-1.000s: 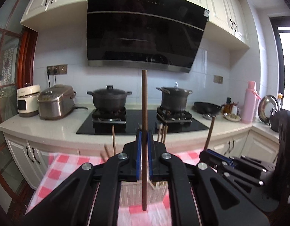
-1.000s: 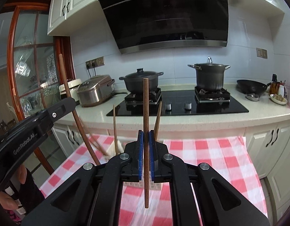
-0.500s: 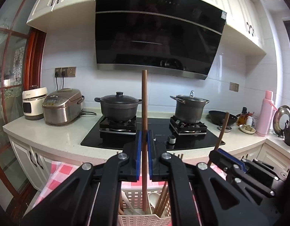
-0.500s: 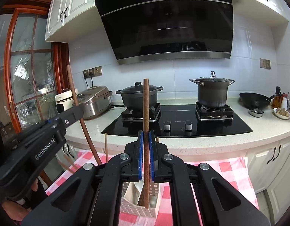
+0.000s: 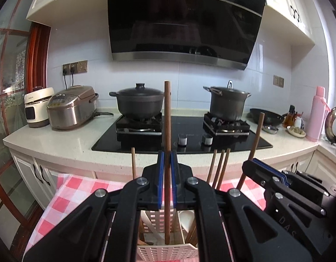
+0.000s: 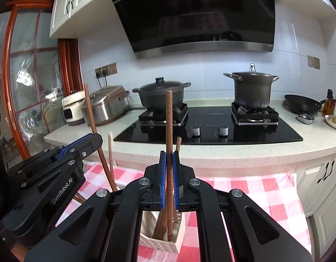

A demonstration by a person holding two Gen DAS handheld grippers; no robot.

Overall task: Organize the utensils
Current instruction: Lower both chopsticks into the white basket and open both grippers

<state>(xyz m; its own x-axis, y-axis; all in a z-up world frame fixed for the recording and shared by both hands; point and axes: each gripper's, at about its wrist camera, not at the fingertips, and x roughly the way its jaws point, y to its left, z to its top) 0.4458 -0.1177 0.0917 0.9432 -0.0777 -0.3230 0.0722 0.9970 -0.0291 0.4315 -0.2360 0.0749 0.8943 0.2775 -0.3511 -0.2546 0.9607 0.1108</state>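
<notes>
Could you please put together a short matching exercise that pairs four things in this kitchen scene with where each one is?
Things:
1. long brown wooden chopstick
2. white slotted plastic utensil basket
3. low black lidded pot
4. tall pink thermos bottle

Places:
A. on the left burner of the black stove
B. on the red-and-white checked cloth
C. gripped upright in the left claw
D. at the far right end of the counter

Pairs: 1-C, 2-B, 3-A, 4-D
</notes>
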